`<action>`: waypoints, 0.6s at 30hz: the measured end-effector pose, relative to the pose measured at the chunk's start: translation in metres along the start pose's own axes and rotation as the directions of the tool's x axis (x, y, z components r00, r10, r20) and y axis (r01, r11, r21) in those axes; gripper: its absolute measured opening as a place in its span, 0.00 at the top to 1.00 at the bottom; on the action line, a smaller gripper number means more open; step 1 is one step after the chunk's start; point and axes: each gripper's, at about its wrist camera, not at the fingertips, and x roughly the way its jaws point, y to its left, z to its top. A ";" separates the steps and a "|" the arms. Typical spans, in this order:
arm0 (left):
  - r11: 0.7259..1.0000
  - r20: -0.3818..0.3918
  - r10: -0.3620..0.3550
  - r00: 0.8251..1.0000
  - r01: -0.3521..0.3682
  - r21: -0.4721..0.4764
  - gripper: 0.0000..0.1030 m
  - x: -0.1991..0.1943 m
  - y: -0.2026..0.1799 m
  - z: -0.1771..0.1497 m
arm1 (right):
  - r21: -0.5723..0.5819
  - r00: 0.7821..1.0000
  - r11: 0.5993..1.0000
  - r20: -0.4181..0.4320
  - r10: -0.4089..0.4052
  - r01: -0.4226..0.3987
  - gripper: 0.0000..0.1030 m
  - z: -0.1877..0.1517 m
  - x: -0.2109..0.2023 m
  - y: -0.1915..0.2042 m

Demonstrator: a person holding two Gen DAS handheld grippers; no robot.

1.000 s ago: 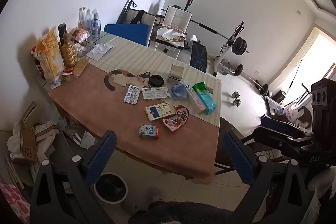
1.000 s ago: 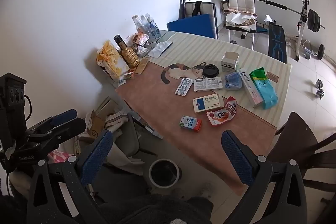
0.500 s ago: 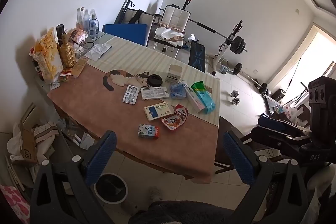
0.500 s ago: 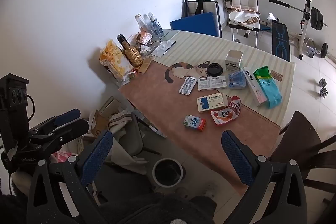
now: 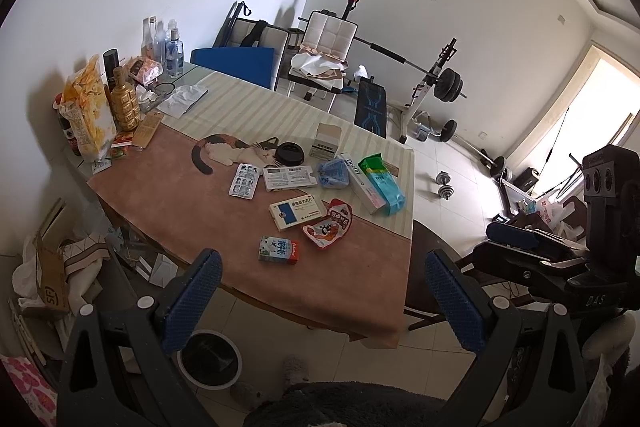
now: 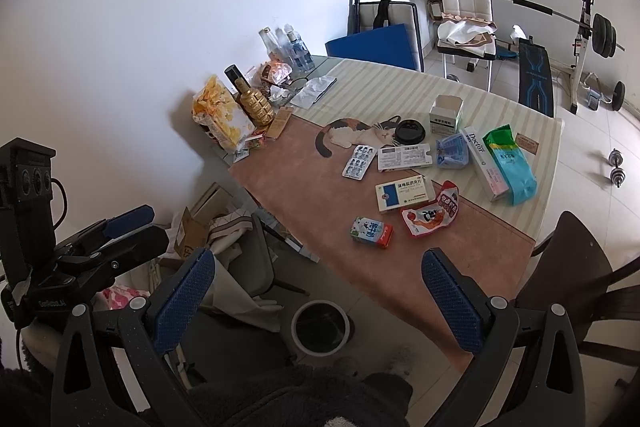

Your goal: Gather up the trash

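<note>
Both pairs of tongs hang high above the room, well apart from everything: the left tongs and the right tongs each stand spread wide with nothing between the blue pads. The trash lies scattered on the counter. Nearest the near edge is a small milk carton, with a torn red snack wrapper just beside it at about 2 o'clock and a white-and-blue medicine box at its 12 o'clock. Farther back sit a blister pack, a crumpled blue wrapper, a long toothpaste box and a green-and-blue pouch. A round bin stands on the floor below the counter's near edge, at roughly 6 o'clock from the carton.

The likely trouble is in the choice and the grip. The flat wrapper and blister pack may slide under the pads instead of lifting, and the boxes lie close enough that one closing could nudge a neighbour off the edge. The bin mouth looks narrow, so a drop from height could miss. The bottles and snack bags at 10 o'clock may not be trash at all
</note>
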 end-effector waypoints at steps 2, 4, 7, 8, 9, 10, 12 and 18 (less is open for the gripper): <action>1.000 -0.002 0.001 1.000 -0.001 -0.003 0.00 0.003 -0.015 0.000 | -0.001 1.000 1.000 0.001 -0.003 0.003 0.00 -0.001 0.000 0.000; 1.000 -0.002 0.001 1.000 -0.001 -0.003 0.00 0.003 -0.015 0.000 | -0.003 1.000 1.000 0.001 0.001 -0.001 0.00 -0.002 0.000 0.000; 1.000 -0.001 0.000 1.000 0.000 -0.003 0.00 0.004 -0.017 0.000 | -0.004 1.000 1.000 0.002 -0.001 0.001 0.00 -0.004 -0.002 0.000; 1.000 -0.001 0.001 1.000 -0.001 -0.003 0.00 0.003 -0.016 0.000 | -0.005 1.000 1.000 0.002 0.001 -0.001 0.00 -0.004 -0.001 0.000; 1.000 0.000 0.001 1.000 -0.001 -0.002 0.00 0.003 -0.017 0.000 | -0.006 1.000 1.000 0.002 0.000 0.000 0.00 -0.004 -0.001 0.001; 1.000 0.000 0.000 1.000 0.000 -0.002 0.00 0.004 -0.017 0.000 | -0.004 1.000 1.000 0.002 -0.001 0.001 0.00 -0.004 -0.001 0.000; 1.000 0.001 0.001 1.000 -0.001 -0.003 0.00 0.003 -0.017 0.000 | -0.004 1.000 1.000 0.001 0.001 -0.001 0.00 -0.004 -0.001 0.000; 1.000 0.002 -0.001 1.000 0.001 -0.002 0.00 -0.004 -0.030 0.000 | -0.006 1.000 1.000 0.002 -0.003 0.003 0.00 -0.005 -0.002 0.000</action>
